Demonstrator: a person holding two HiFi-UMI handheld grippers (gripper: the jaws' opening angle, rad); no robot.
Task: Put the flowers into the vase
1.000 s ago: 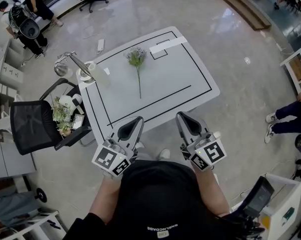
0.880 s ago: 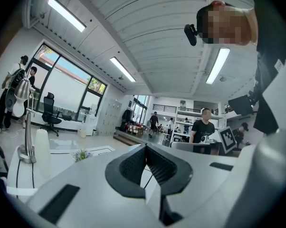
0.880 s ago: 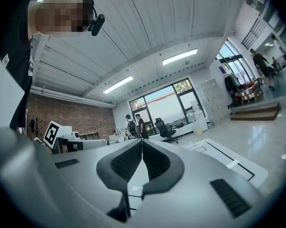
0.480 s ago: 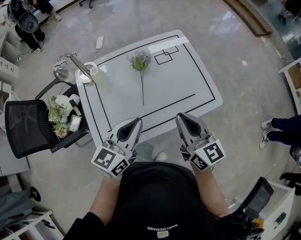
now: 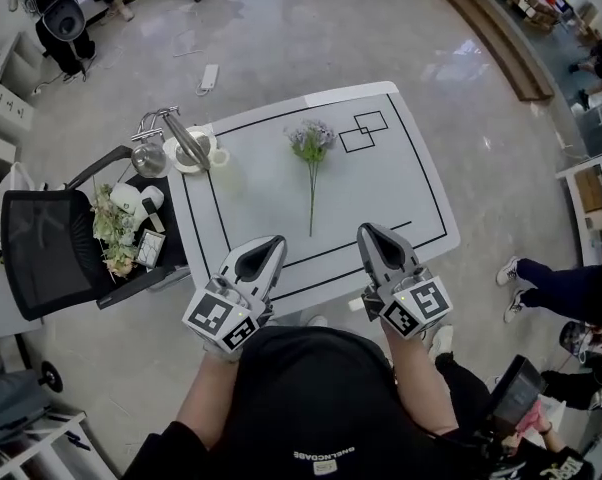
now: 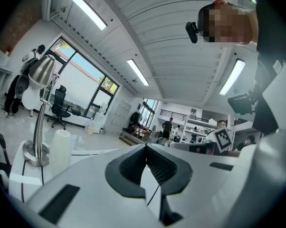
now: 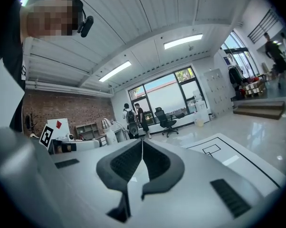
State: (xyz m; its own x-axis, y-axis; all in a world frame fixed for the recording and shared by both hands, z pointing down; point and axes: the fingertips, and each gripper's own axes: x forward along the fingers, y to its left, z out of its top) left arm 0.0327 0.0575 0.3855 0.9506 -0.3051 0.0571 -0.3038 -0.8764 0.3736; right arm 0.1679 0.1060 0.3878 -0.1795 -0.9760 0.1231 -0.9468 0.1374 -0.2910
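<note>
Table point(image 5: 386, 193) — flower point(image 5: 311, 146), head view only

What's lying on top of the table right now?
One flower lies flat on the table, head toward the far edge; a lamp stands at its far left corner. The left gripper and right gripper cover part of the near edge.
</note>
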